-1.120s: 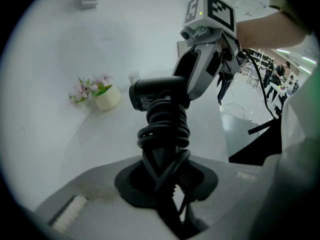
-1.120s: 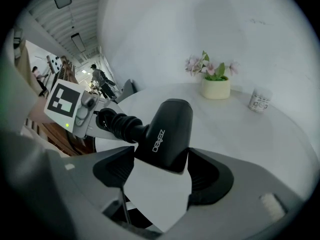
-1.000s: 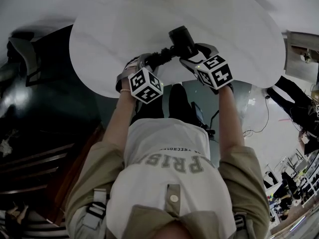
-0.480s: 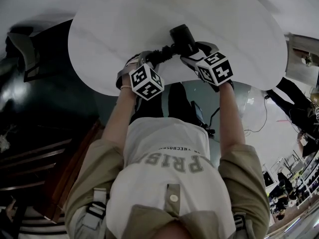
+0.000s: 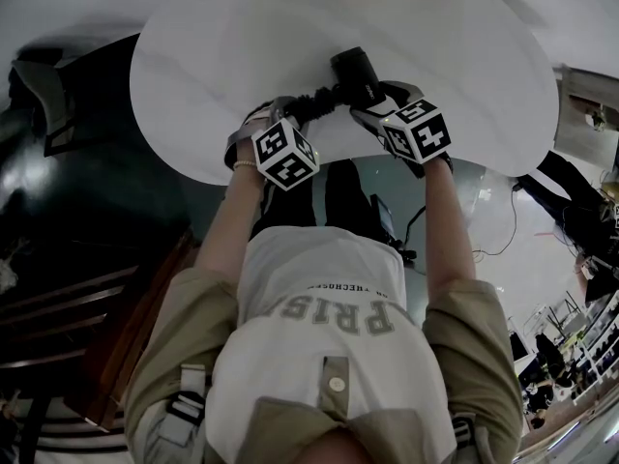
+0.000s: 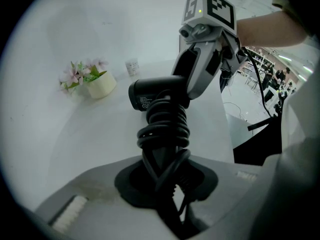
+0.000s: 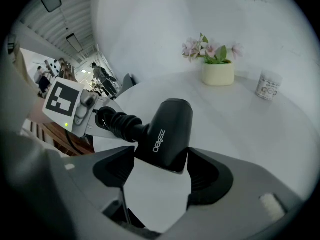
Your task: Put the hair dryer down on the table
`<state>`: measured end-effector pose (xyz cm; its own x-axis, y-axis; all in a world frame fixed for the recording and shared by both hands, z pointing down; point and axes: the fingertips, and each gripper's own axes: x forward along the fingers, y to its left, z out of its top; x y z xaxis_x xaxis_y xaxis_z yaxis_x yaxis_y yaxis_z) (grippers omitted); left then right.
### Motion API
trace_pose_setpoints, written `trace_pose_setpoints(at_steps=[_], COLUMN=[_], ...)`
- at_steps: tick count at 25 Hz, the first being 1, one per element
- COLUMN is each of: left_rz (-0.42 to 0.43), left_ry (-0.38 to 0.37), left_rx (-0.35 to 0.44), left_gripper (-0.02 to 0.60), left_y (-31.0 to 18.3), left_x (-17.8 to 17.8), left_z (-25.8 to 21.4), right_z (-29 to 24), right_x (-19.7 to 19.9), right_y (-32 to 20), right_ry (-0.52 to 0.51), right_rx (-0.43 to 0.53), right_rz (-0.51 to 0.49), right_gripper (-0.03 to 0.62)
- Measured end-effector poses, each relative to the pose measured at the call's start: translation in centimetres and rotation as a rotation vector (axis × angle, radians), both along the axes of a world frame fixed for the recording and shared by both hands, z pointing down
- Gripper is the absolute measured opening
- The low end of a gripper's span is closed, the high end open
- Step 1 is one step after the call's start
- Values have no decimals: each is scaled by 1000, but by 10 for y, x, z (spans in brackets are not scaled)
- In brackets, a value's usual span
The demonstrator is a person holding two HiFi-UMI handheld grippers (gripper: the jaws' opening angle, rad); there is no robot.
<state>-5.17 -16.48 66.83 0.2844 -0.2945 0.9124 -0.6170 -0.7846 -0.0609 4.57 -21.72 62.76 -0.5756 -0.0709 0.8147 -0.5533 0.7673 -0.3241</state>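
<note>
White table [image 5: 242, 85] lies below: w/ left gripper [image 6: 167, 180] clamped on hair dryer [image 7: 167, 129] handle & right gripper [image 7: 160, 176] on its barrel, we'd lower both level, past near edge.

White round table [image 5: 213, 85] (a potted flower [image 6: 100, 84] at its far side) over dark floor [image 5: 97, 211].

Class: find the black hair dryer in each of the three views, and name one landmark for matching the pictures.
Head view: hair dryer upper centre, over the near edge of the white table.
Left gripper view: centre, cord-wrapped handle running down between the jaws.
Right gripper view: centre, barrel between the jaws.
Shared landmark: cream flower pot, left of the dryer in the left gripper view, upper right in the right one.
</note>
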Motion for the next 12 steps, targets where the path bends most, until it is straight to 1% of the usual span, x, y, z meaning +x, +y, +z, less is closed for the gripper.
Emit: trace_pose_setpoints(at_steps=[6,12], left_rz=[4,15], left_ry=[0,-22], left_rx=[-23,-16], left_gripper=[94,94], left_y=[2,1], left_x=[0,-2], left_z=[5,6], right_z=[5,8], right_x=[0,0], right_y=[1,2], right_ry=[-1,4], right_rx=[-19,-25], right_rz=[-1,-2], right_gripper=[337,337])
